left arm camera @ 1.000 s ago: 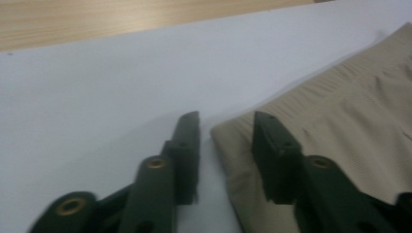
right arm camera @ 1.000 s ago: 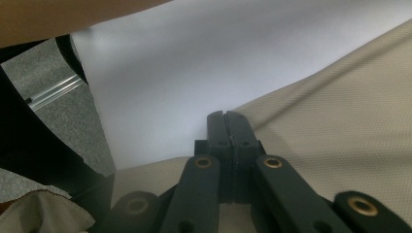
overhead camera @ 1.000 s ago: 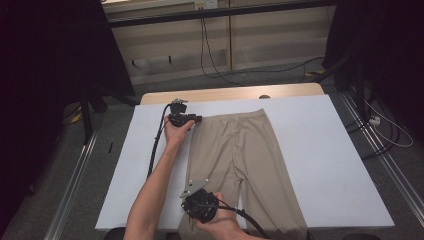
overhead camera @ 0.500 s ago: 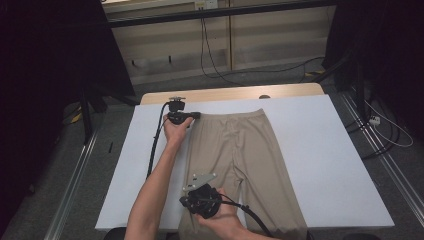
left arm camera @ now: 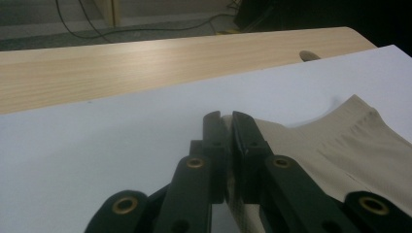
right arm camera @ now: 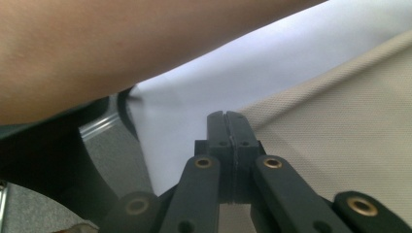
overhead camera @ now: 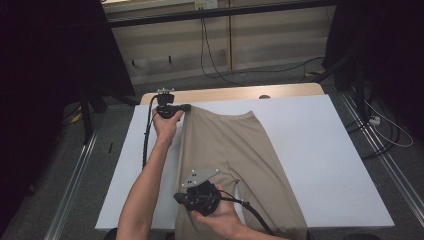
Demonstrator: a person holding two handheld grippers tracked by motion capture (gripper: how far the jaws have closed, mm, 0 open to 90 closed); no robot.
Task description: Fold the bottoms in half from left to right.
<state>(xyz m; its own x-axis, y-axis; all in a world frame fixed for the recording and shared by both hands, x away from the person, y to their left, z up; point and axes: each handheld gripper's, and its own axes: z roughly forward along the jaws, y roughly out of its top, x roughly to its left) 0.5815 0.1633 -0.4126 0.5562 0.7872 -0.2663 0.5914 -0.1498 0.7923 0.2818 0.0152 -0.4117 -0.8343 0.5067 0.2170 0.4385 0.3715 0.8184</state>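
Observation:
Beige trousers (overhead camera: 235,150) lie flat on the white table (overhead camera: 325,150), waist at the far end. My left gripper (overhead camera: 187,107) is at the far left waist corner, shut on the cloth. In the left gripper view the jaws (left arm camera: 226,117) meet with beige cloth (left arm camera: 340,150) pinched between them. My right gripper (overhead camera: 179,198) sits at the near left edge of a trouser leg. Its jaws (right arm camera: 226,114) are pressed together on the edge of the cloth (right arm camera: 340,126).
A wooden strip (overhead camera: 230,93) with a small hole runs along the table's far edge. The person's left forearm (overhead camera: 150,180) reaches across the table's left part and crosses the right gripper view (right arm camera: 145,43). Cables lie on the floor behind and to the right.
Both hands have risen slightly. The left gripper has edged a little toward the far left at the waist corner, and the right gripper has lifted at the leg's edge.

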